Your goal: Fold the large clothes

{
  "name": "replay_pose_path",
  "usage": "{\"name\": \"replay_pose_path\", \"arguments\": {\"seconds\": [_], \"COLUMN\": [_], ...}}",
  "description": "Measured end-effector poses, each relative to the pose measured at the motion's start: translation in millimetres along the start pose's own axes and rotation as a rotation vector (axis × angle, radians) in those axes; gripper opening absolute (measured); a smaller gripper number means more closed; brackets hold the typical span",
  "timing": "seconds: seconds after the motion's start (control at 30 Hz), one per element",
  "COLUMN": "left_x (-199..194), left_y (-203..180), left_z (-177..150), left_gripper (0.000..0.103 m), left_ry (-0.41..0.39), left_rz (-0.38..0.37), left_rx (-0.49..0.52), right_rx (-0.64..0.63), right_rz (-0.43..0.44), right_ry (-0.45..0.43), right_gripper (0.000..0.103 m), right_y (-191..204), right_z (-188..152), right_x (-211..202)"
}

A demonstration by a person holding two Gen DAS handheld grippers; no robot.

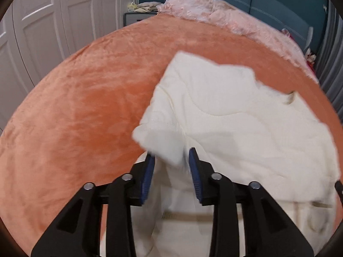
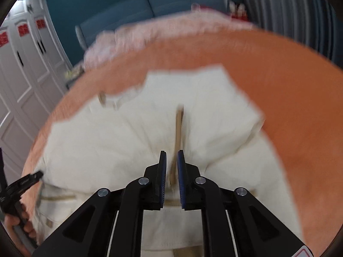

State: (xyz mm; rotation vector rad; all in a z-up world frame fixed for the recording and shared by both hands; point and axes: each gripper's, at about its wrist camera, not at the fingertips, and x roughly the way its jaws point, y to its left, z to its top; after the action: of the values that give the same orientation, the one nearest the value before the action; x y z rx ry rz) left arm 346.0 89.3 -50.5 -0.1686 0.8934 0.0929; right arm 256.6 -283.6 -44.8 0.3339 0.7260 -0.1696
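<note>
Cream quilted jacket is spread on the orange bed. A bunched fold is held loosely between the part-open left tongs; its zipper edge is pinched by the nearly closed right tongs. Both edges should be carried over together and kept level.

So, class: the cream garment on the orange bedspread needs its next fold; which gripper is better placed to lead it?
Probably the right gripper: its jaws pinch the cream garment by its tan strip. The left gripper stands open around a loose fold at the edge.
</note>
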Motion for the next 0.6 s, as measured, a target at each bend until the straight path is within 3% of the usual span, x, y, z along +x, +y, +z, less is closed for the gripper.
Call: {"name": "replay_pose_path", "arguments": {"seconds": [0.03, 0.17, 0.37, 0.5, 0.6], "left_x": [-11.8, -16.4, 48.0, 58.8, 59.4], "left_y": [1.3, -13.8, -53.0, -62.0, -60.4], "left_z": [5.6, 25.5, 16.5, -1.4, -8.5], "left_gripper": [0.033, 0.033, 0.033, 0.035, 0.035], "left_ry": [-0.013, -0.019, 0.075, -0.004, -0.045], "left_rz": [-0.011, -0.064, -0.002, 0.052, 0.045], "left_rx": [-0.006, -0.029, 0.041, 0.115, 0.111], "right_rx": [-0.015, -0.072, -0.164, -0.189, -0.197], "right_rz": [0.000, 0.009, -0.059, -0.070, -0.076], "right_ry": [-0.023, 0.027, 0.126, 0.106, 0.098], "right_gripper": [0.016, 0.016, 0.016, 0.016, 0.016], "right_y": [4.6, 28.7, 47.4, 46.1, 47.5], "right_z": [7.1, 24.7, 4.8, -11.3, -15.5], "right_x": [-6.9, 16.0, 72.4, 81.0, 82.6]}}
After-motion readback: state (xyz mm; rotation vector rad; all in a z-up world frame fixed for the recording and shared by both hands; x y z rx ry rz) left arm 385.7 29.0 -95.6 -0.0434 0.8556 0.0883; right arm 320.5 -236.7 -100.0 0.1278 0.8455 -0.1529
